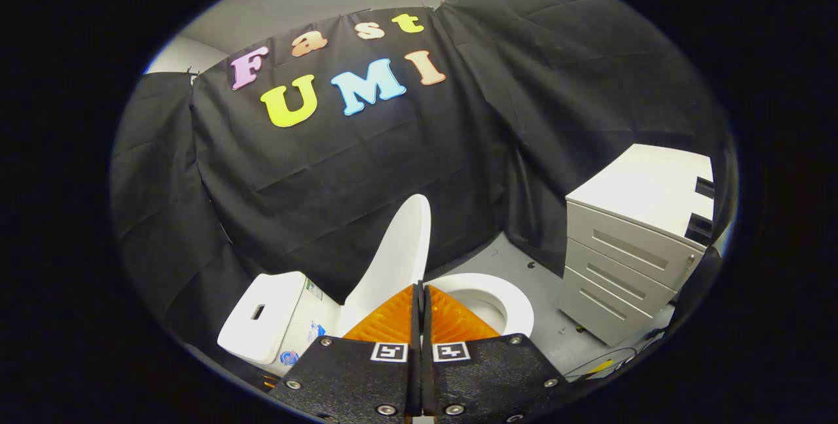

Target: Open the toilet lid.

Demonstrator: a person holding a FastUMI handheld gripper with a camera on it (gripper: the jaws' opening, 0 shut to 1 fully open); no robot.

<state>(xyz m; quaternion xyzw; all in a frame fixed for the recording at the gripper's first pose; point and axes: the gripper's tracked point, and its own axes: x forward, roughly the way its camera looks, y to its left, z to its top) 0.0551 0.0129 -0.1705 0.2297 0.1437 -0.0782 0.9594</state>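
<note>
Pressed together at the bottom centre of the frame, the gripper [420, 293] has its two fingers meeting with no gap between the tips and nothing held between them. Each finger's mount carries a small square marker tag.

Just beyond the fingertips stands the white toilet [308, 319], low in the frame and a little left of centre. Its toilet lid [399, 250] is raised, standing nearly upright and leaning back toward the cistern [265, 313], which sits at the lower left with a rectangular slot in its top. The fingertips overlap the lid's lower edge in the view; whether they touch it cannot be told. To the right of the fingertips the toilet seat [507, 296] lies down flat, its ring open to the bowl.

Farther right, at the middle right of the frame, a white drawer cabinet [628, 260] with three drawer fronts stands on the grey floor [517, 254]. Black cloth [327, 169] hangs behind the toilet, across the upper frame.
</note>
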